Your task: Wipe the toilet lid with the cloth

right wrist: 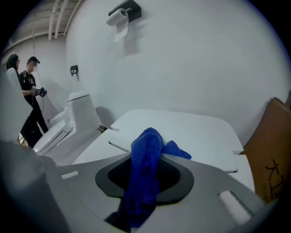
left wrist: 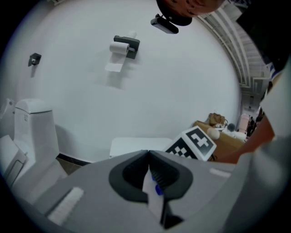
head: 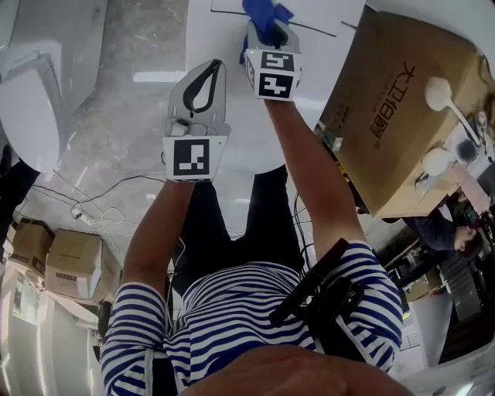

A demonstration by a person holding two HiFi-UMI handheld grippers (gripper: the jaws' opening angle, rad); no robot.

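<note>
The white toilet lid (head: 232,116) lies flat below both grippers and fills the middle of the right gripper view (right wrist: 191,127). My right gripper (head: 268,29) is shut on a blue cloth (head: 263,11), held over the far part of the lid. In its own view the cloth (right wrist: 144,168) bunches up between the jaws and hangs out of the right gripper (right wrist: 150,152). My left gripper (head: 212,68) hovers to the left over the lid's edge, shut with nothing in it. The left gripper (left wrist: 148,154) points at the wall, with the right gripper's marker cube (left wrist: 196,143) beside it.
A second white toilet (head: 31,100) stands to the left (right wrist: 68,123). A big cardboard box (head: 402,100) sits close on the right. A toilet roll holder (left wrist: 123,47) hangs on the wall. Cables (head: 93,213) and small boxes (head: 69,263) lie on the floor. Two people (right wrist: 27,100) stand far left.
</note>
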